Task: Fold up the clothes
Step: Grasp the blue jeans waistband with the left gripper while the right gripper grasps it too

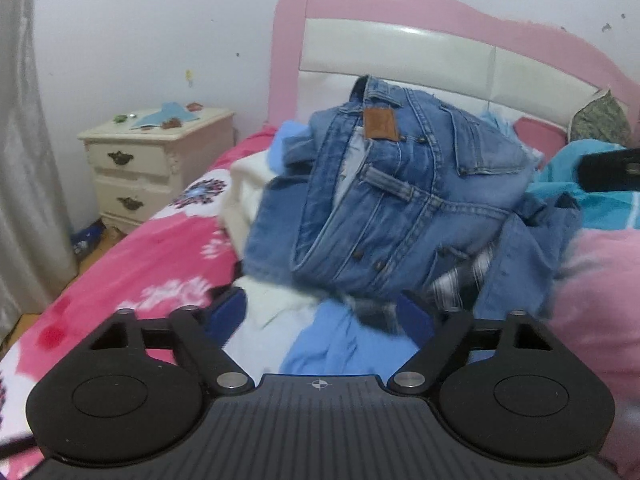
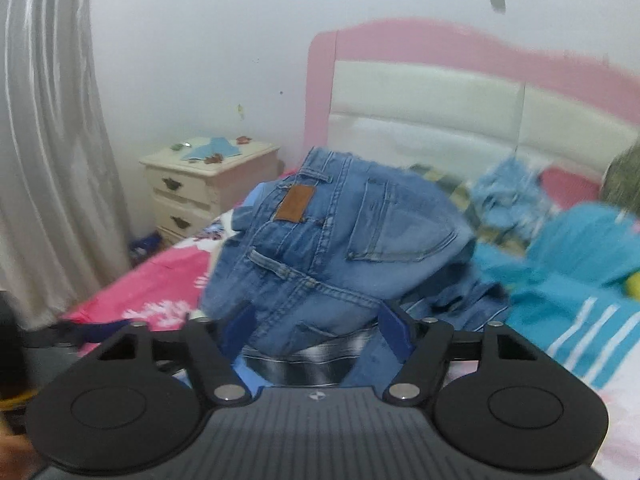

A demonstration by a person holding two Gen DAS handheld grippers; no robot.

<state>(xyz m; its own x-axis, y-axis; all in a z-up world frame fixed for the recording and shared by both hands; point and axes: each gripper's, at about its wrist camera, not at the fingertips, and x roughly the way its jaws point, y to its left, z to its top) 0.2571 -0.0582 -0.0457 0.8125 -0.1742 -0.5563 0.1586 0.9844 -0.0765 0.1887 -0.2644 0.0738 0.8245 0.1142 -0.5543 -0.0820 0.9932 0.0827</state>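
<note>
A crumpled pair of blue jeans (image 1: 400,200) with a brown leather patch lies on top of a pile of clothes on the bed; it also shows in the right wrist view (image 2: 340,248). My left gripper (image 1: 320,320) is open, its blue pads just short of the jeans' lower edge, over a light blue garment (image 1: 340,344) and a white one (image 1: 272,304). My right gripper (image 2: 316,332) is open, its pads on either side of the jeans' lower folds, with a striped cloth (image 2: 304,364) below. Nothing is held.
The bed has a pink floral cover (image 1: 140,264) and a pink and white headboard (image 1: 440,44). A cream nightstand (image 1: 152,160) stands at its left by a grey curtain (image 1: 24,160). A teal striped garment (image 2: 580,300) lies at right. The other gripper's black body (image 1: 612,170) shows at right.
</note>
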